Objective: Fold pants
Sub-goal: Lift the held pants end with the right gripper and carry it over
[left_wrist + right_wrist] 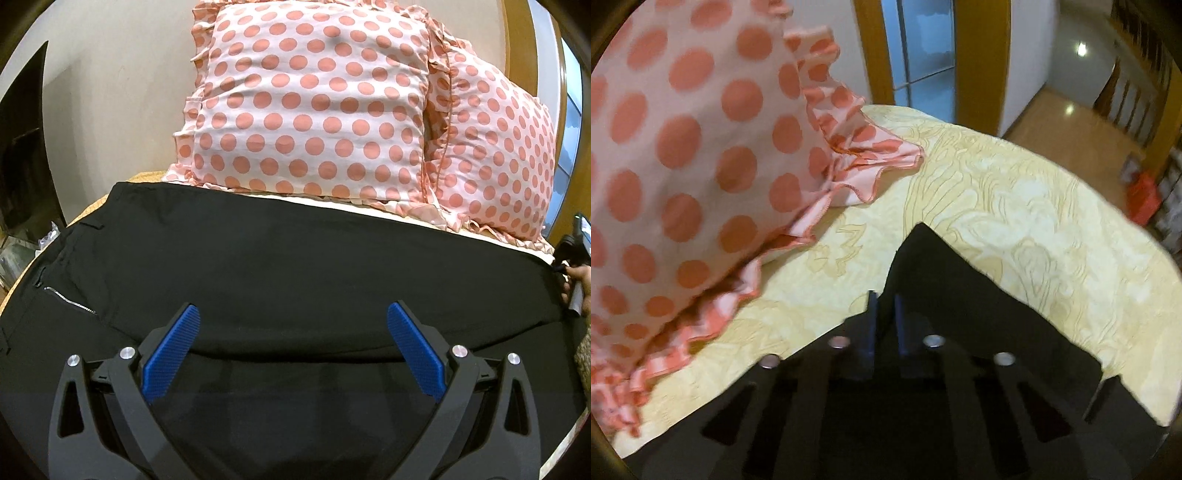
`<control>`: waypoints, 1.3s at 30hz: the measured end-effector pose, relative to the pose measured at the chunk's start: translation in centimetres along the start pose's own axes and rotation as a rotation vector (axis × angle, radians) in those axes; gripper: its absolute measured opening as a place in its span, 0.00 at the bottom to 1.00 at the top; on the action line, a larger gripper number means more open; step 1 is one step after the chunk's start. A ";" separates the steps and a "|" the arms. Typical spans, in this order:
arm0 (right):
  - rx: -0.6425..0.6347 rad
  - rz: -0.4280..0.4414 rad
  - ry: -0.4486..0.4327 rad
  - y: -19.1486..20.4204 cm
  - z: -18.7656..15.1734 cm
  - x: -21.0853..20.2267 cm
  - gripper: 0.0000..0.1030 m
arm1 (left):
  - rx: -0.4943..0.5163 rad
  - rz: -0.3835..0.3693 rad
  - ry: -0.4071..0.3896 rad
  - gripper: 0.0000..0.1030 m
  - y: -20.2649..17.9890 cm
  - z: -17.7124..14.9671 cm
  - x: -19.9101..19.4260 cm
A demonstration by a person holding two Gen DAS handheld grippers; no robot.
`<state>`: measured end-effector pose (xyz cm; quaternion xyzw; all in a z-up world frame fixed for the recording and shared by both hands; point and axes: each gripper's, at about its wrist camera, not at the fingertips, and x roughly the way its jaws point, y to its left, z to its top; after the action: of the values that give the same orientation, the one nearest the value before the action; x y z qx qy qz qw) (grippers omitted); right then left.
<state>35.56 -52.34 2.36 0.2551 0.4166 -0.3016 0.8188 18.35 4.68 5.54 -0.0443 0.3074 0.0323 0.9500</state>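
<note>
The black pants lie spread across the bed, waistband with a silver zipper at the left. My left gripper is open just above the pants' near edge, its blue pads wide apart and empty. My right gripper has its fingers nearly together on a raised corner of the black pants, which peaks up over the sheet. In the left wrist view the right gripper and hand show at the pants' far right end.
Two pink polka-dot pillows lean at the head of the bed, close behind the pants. A pale yellow patterned sheet covers the bed. A wooden door frame and floor lie beyond the bed's edge.
</note>
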 end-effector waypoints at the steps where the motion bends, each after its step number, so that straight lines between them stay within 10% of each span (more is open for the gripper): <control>1: 0.008 0.035 -0.014 -0.5 -0.2 -0.7 0.07 | 0.001 0.006 -0.006 0.98 0.0 0.0 -0.2; 16: -0.019 0.359 -0.239 -12.0 -13.5 -16.5 0.06 | 0.014 0.023 -0.050 0.98 0.2 -0.9 -3.5; 39: 0.327 0.562 0.059 -19.5 -17.2 -11.0 0.18 | 0.054 0.057 -0.055 0.98 -0.5 -1.1 -4.9</control>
<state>7.53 -51.19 -0.64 0.4967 0.2994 -0.1194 0.8058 13.79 3.86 7.56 -0.0091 0.2831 0.0521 0.9576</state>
